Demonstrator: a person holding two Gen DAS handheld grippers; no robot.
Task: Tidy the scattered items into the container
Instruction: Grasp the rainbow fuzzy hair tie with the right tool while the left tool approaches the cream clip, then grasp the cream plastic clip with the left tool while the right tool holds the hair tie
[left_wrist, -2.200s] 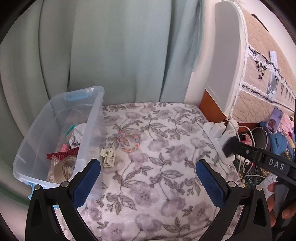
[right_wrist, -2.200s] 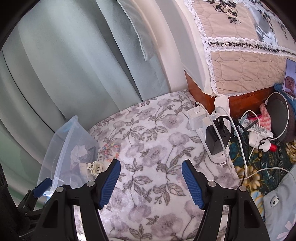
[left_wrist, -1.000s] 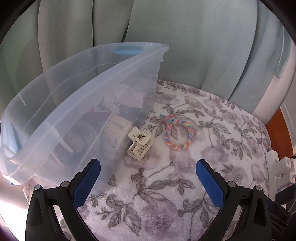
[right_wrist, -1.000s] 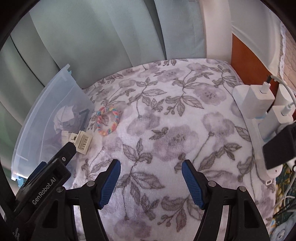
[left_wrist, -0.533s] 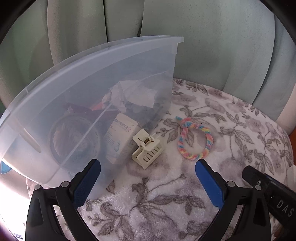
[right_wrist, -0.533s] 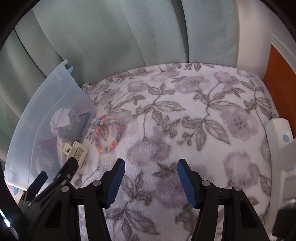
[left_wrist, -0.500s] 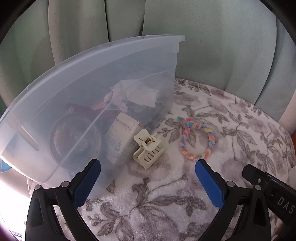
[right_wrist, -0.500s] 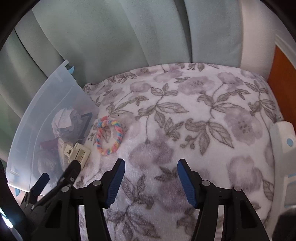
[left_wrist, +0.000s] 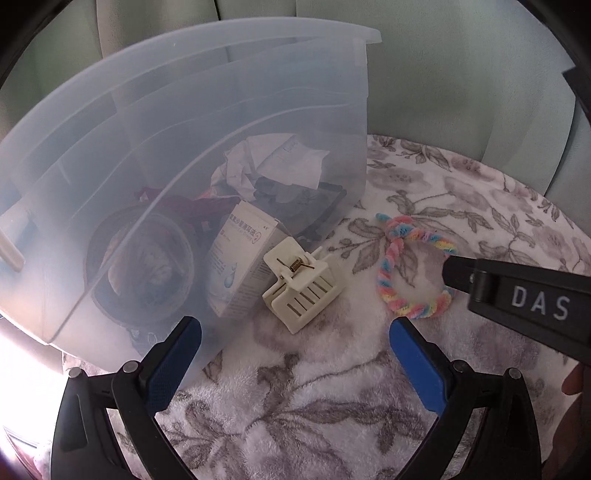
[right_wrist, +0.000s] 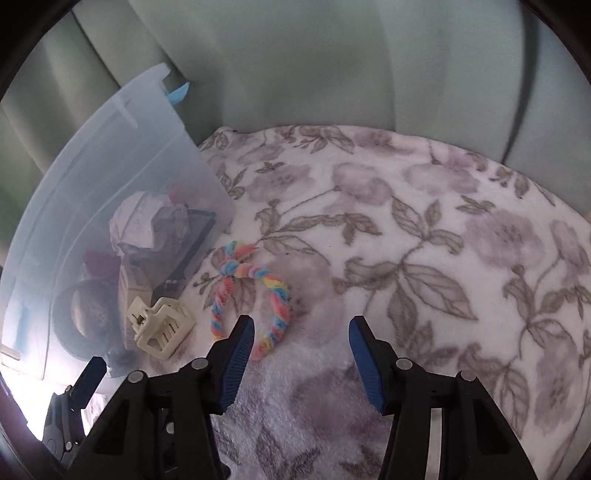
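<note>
Clip and band lie outside the bin.
Ribbed cream clip (left_wrist: 303, 282) centre frame beside translucent bin (left_wrist: 177, 110); twisted rainbow band (right_wrist: 251, 291) on plush floral blanket (right_wrist: 424, 258). Left gripper (left_wrist: 293, 360) wide open, empty; right gripper (right_wrist: 301, 363) closing, empty.

container (left_wrist: 229, 110): left on the blanket (left_wrist: 424, 192), before the curtain (left_wrist: 461, 74)
box (left_wrist: 240, 262): inside (against the near wall)
hair clip (left_wrist: 304, 284): outside, beside the container
hair tie (left_wrist: 410, 266): right of the hair clip, apart

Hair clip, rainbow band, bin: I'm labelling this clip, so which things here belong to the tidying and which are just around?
Job:
- cream hair clip
- rainbow hair band
- clear plastic bin

Just around:
- floral blanket
- green curtain
</note>
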